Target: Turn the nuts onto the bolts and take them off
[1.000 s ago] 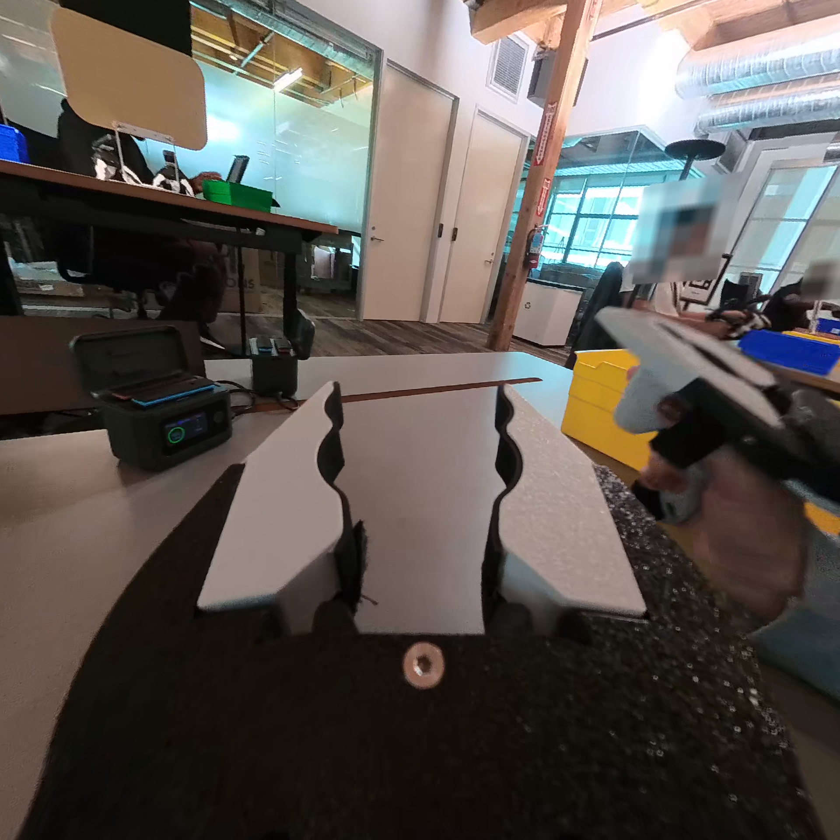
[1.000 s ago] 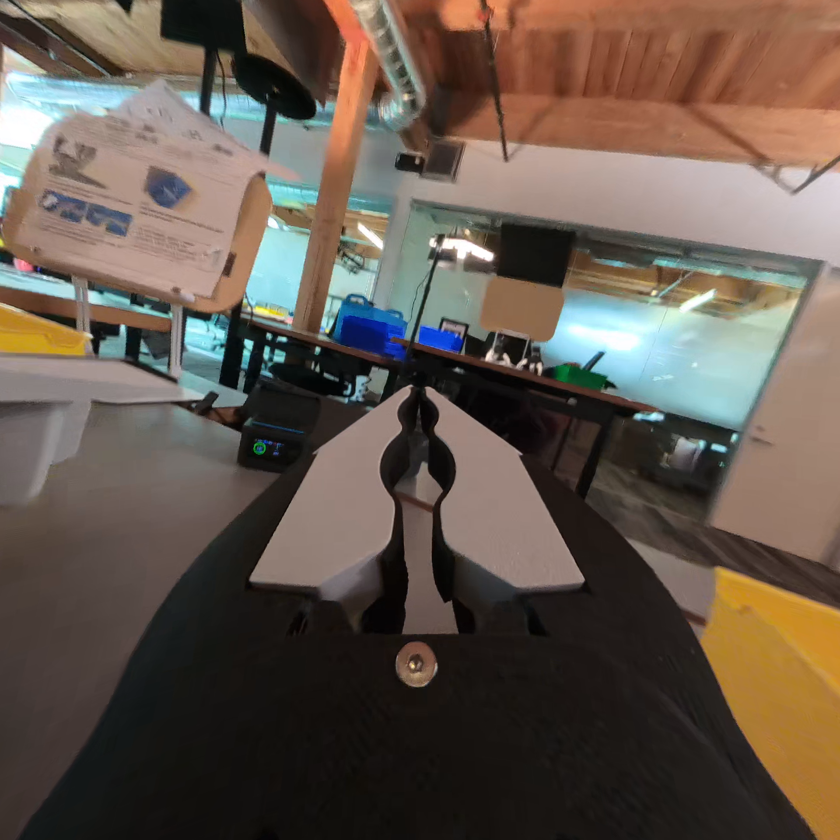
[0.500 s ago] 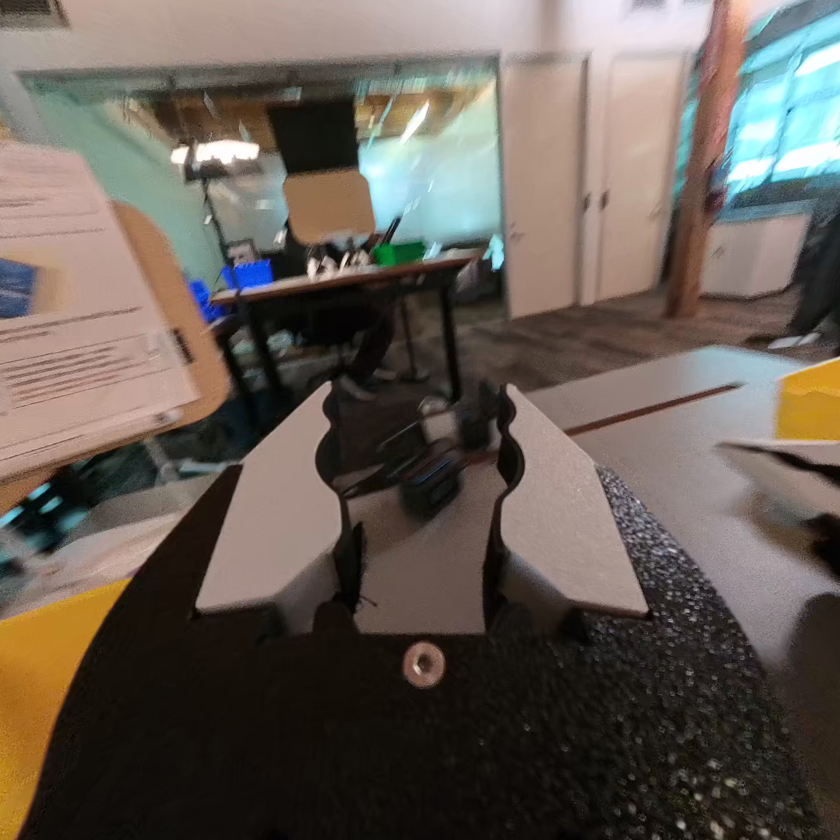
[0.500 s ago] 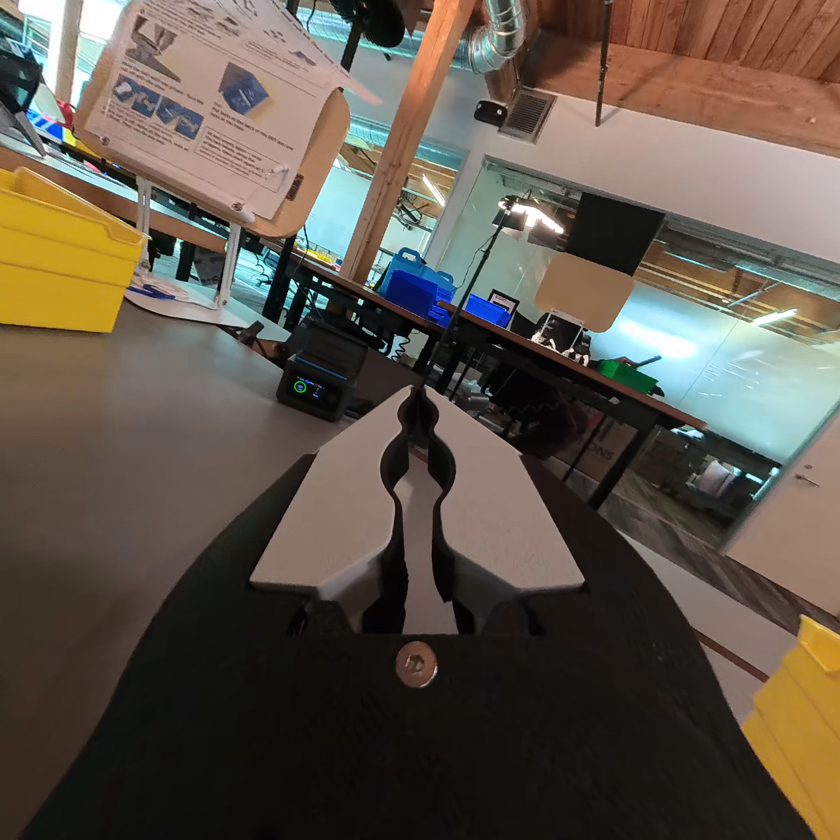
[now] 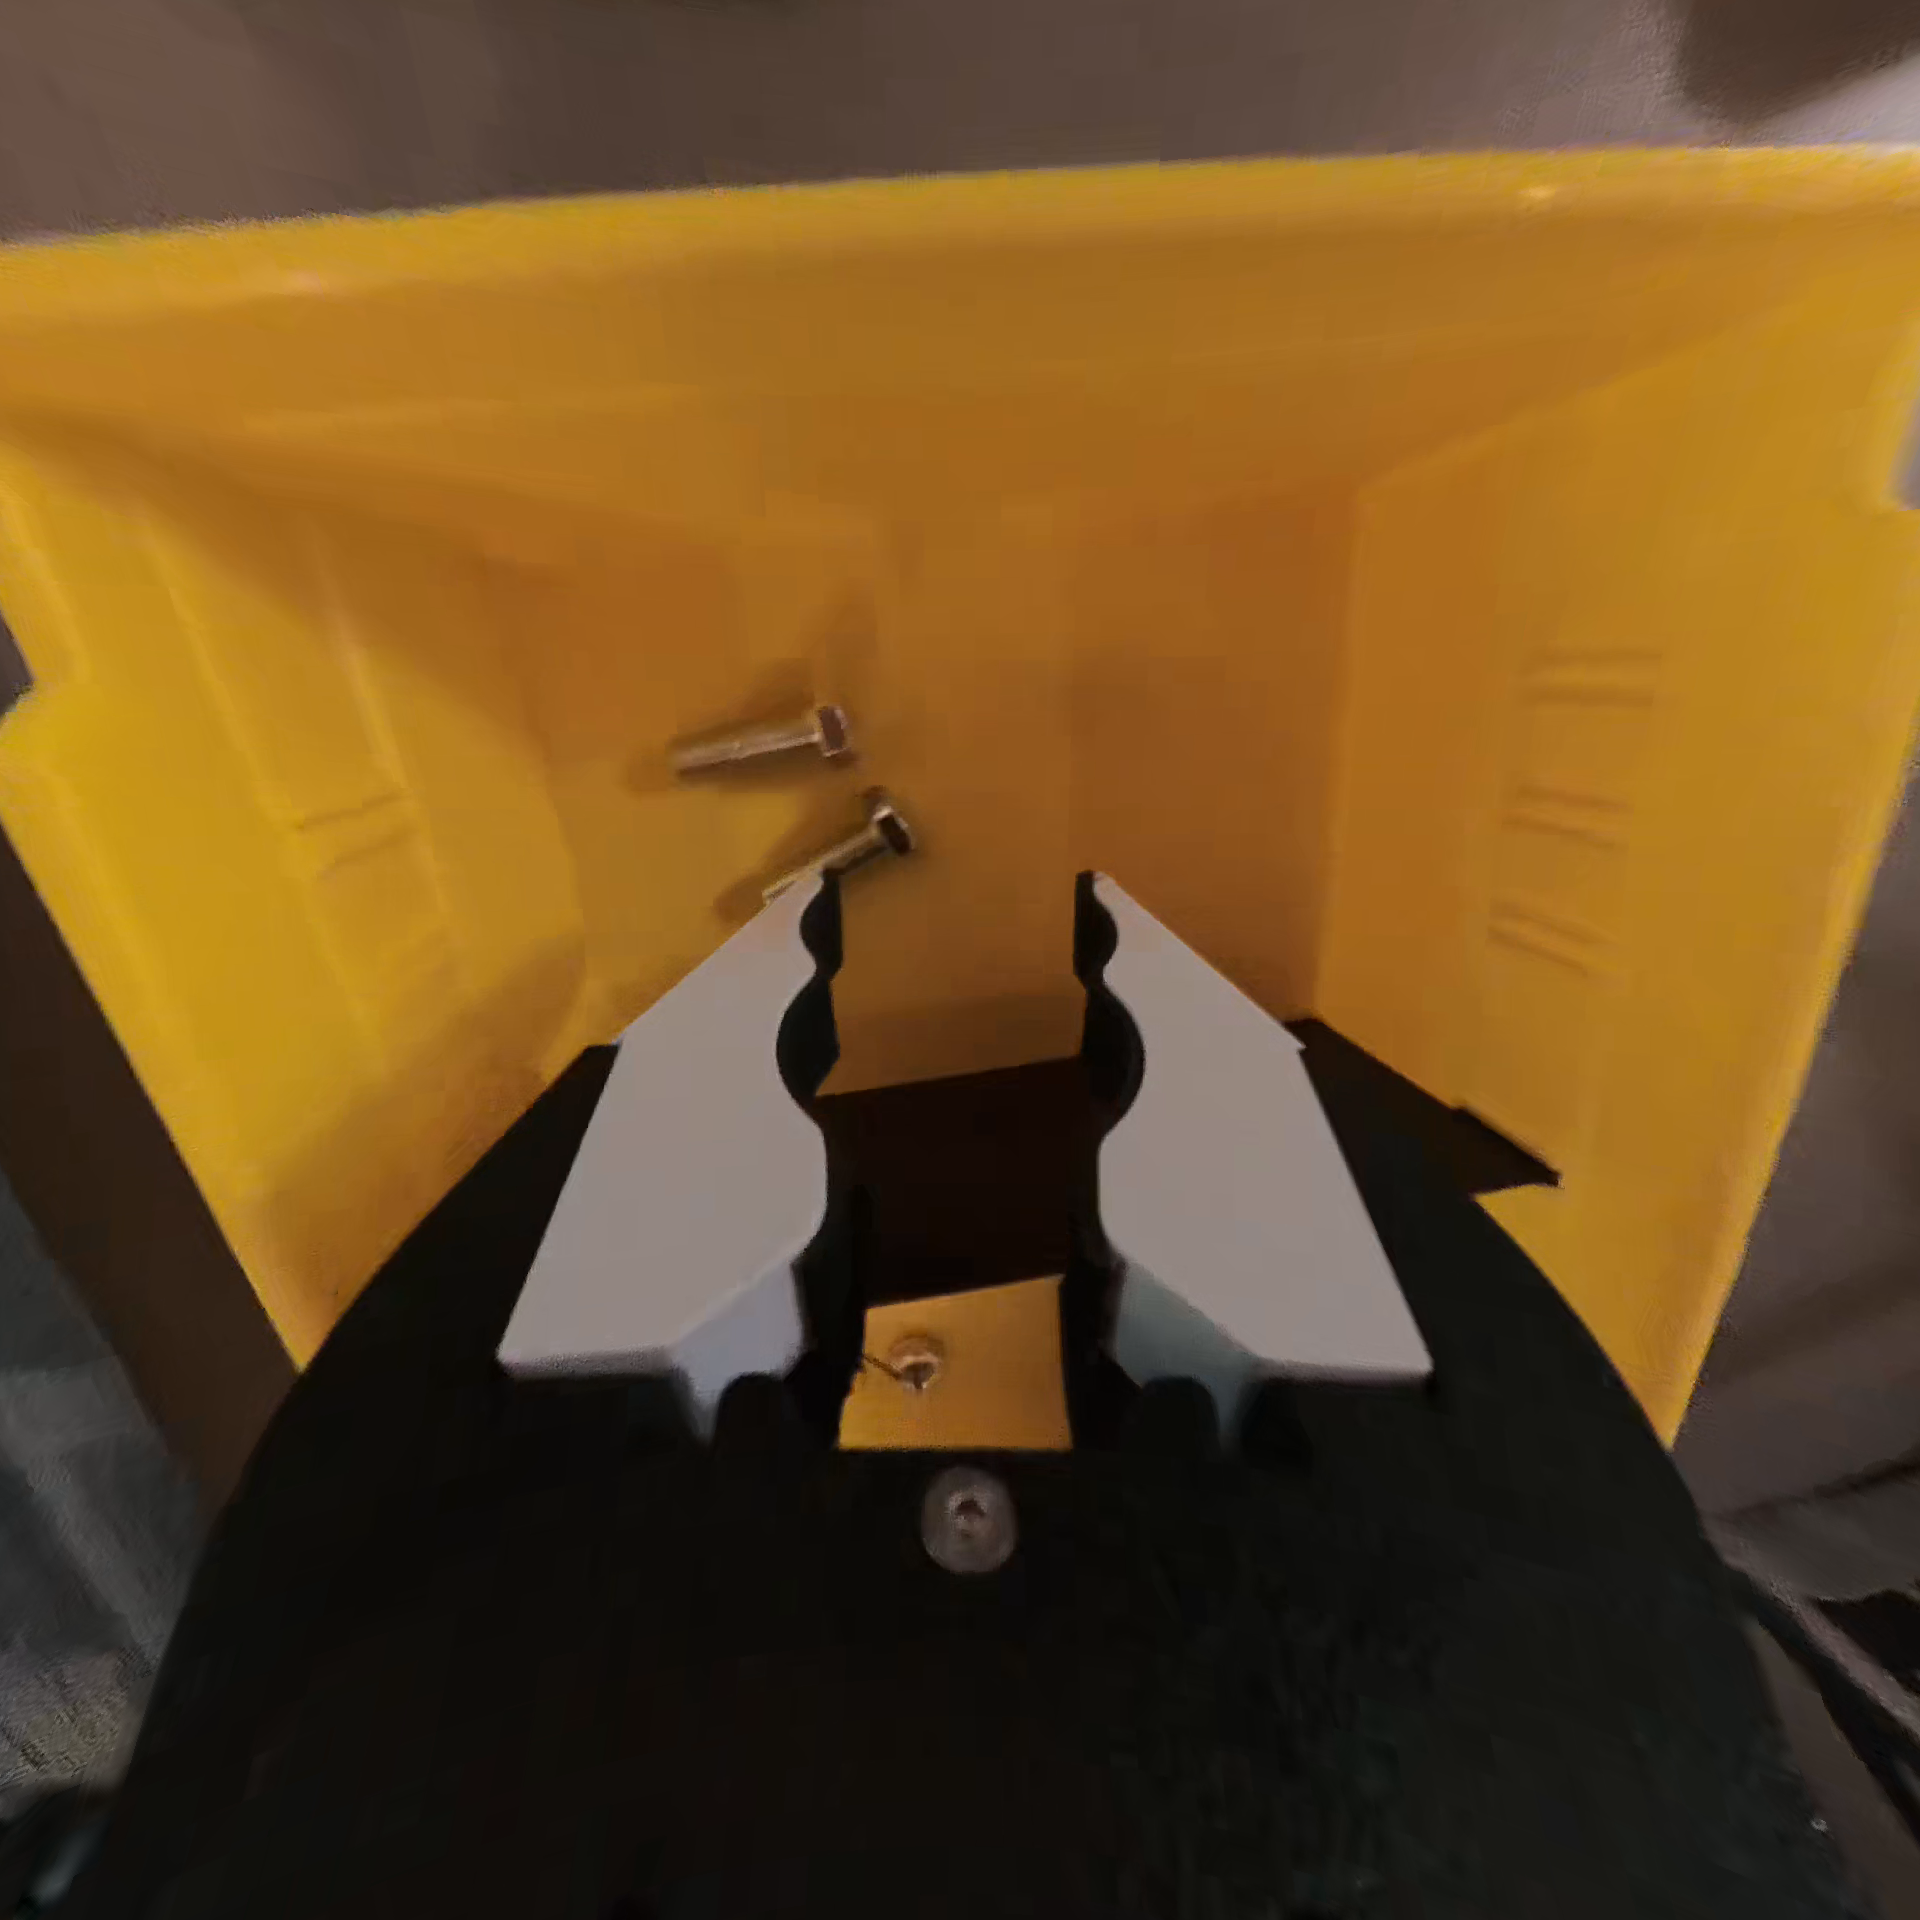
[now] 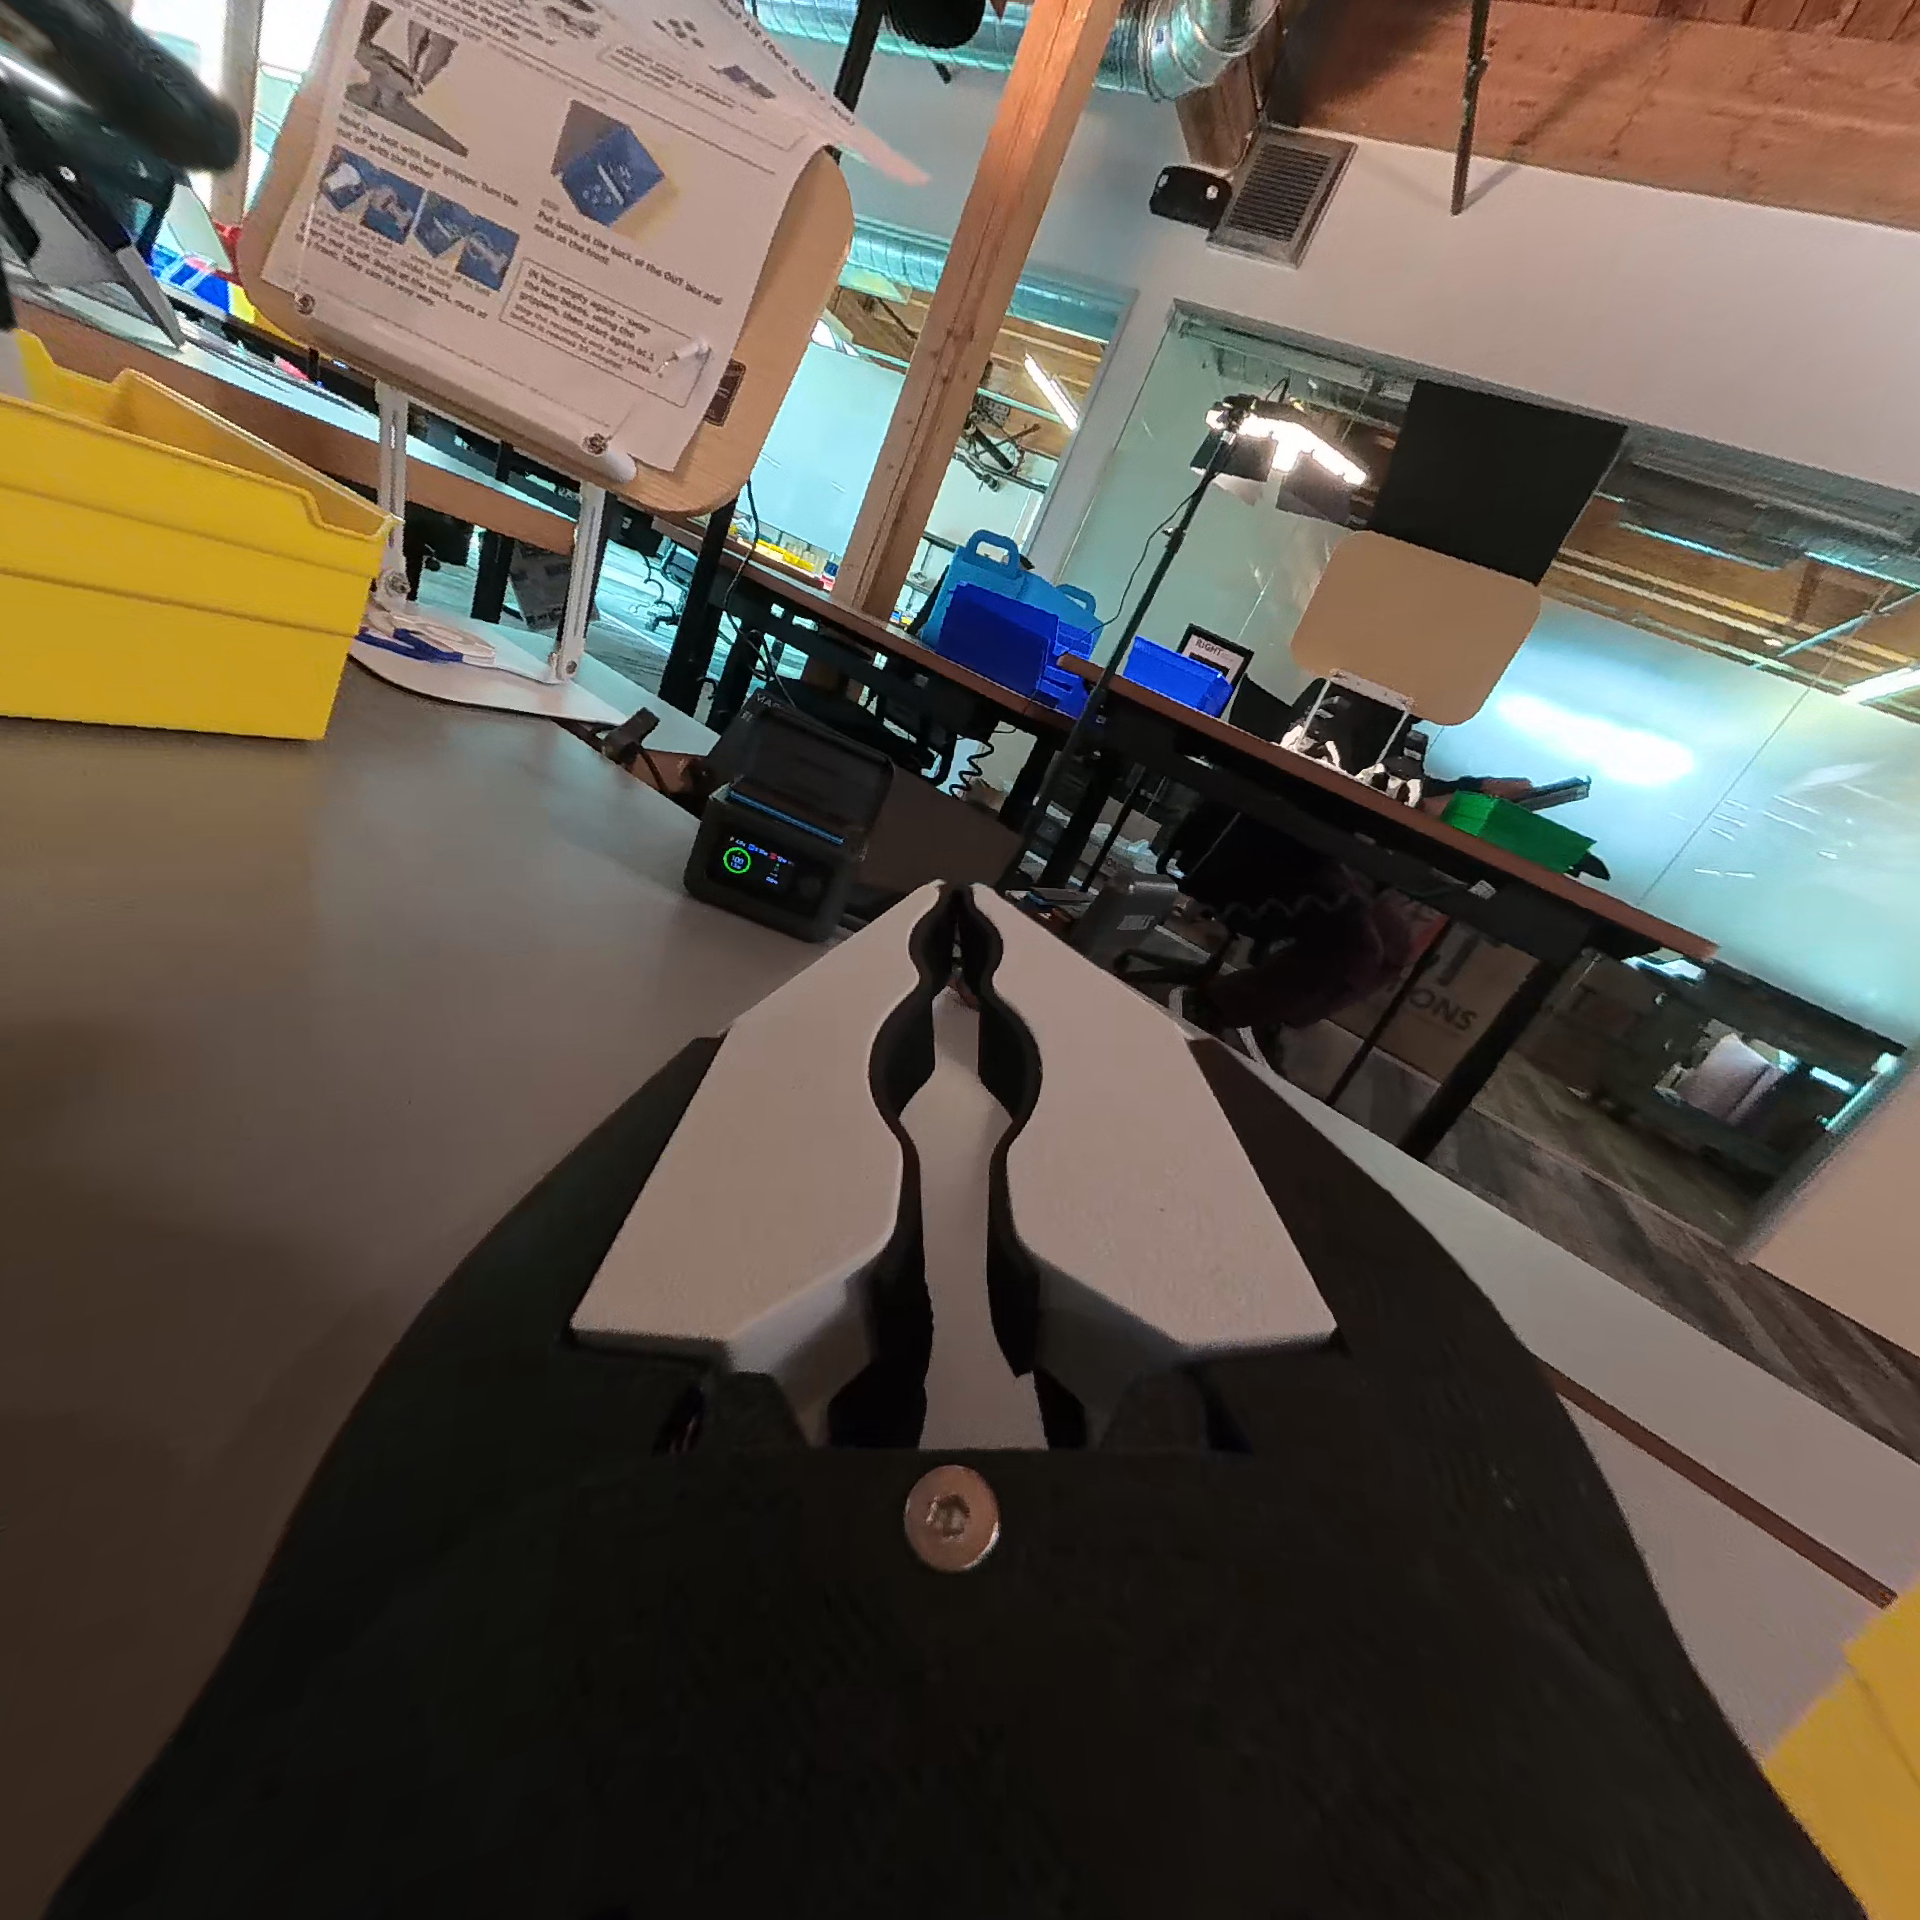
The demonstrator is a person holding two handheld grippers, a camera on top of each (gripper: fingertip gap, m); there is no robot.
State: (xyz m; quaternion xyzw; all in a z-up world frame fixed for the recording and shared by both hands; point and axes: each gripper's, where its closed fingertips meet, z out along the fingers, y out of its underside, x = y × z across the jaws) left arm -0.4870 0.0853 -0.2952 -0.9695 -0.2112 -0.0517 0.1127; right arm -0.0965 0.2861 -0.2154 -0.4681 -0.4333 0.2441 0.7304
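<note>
Just beyond the left fingers [image 5: 821,925] (spread wide, empty) lie two bolts [image 5: 764,744].

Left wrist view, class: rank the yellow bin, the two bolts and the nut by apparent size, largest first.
1. Yellow bin
2. Upper bolt and lower bolt, too alike to rank; lower one partly hidden
3. Nut

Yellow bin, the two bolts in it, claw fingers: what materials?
Yellow bin: looks like moulded plastic, smooth semi-gloss, with ribbed walls. Bolts: metal, shiny pale yellowish, hex heads; plating unclear through blur. Left claw fingers: matte light-grey, likely printed plastic, with dark scalloped inner pads.
</note>
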